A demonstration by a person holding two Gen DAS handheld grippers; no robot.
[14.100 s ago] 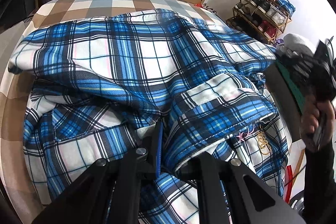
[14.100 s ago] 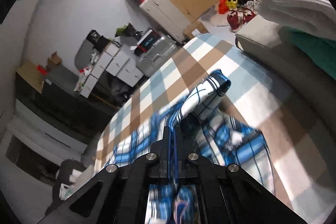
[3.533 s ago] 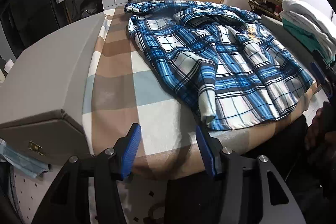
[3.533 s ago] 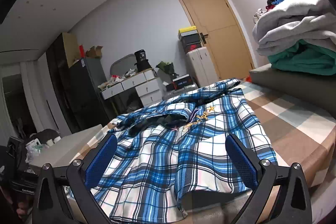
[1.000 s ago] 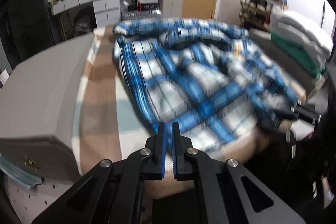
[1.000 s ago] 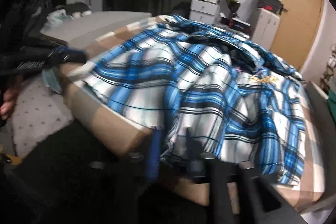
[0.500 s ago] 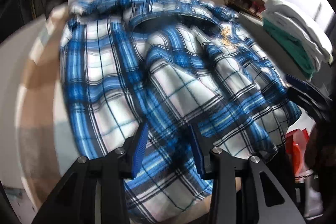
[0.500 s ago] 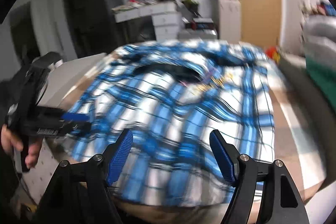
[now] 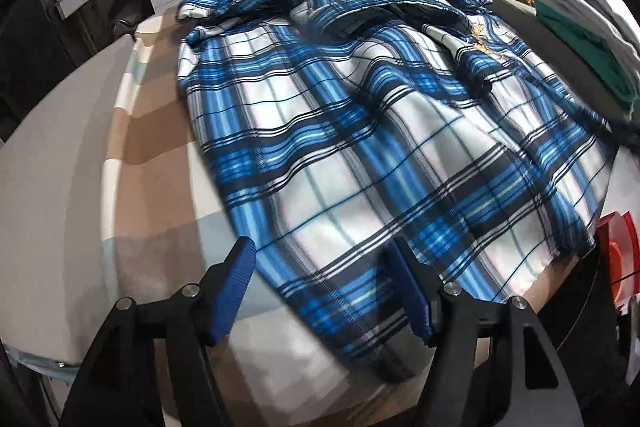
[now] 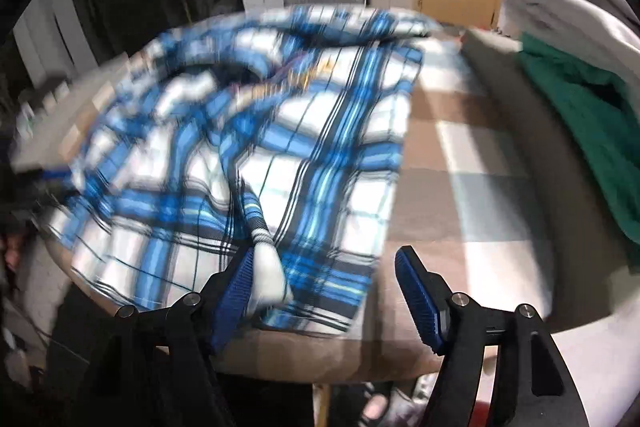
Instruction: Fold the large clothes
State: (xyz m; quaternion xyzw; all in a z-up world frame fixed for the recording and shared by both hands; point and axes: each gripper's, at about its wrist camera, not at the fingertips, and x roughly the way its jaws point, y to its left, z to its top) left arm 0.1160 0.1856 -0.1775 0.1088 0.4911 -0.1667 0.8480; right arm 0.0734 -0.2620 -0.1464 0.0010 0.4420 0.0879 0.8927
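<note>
**Plaid shirt laid out, both tools spread**

With its jaws just opened, the left tool (image 9: 322, 287) hangs over the near hem of the blue plaid shirt (image 9: 360, 131), pinching nothing. Right tool (image 10: 324, 291) stands wide too, cloth by its left pad but loose. The shirt sprawls across the checked bed (image 9: 152, 227); folded clothes (image 9: 584, 39) are stacked at the far right.

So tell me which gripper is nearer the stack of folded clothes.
Right. The right gripper works the shirt's edge beside the stack; the left gripper is at the opposite edge.
</note>
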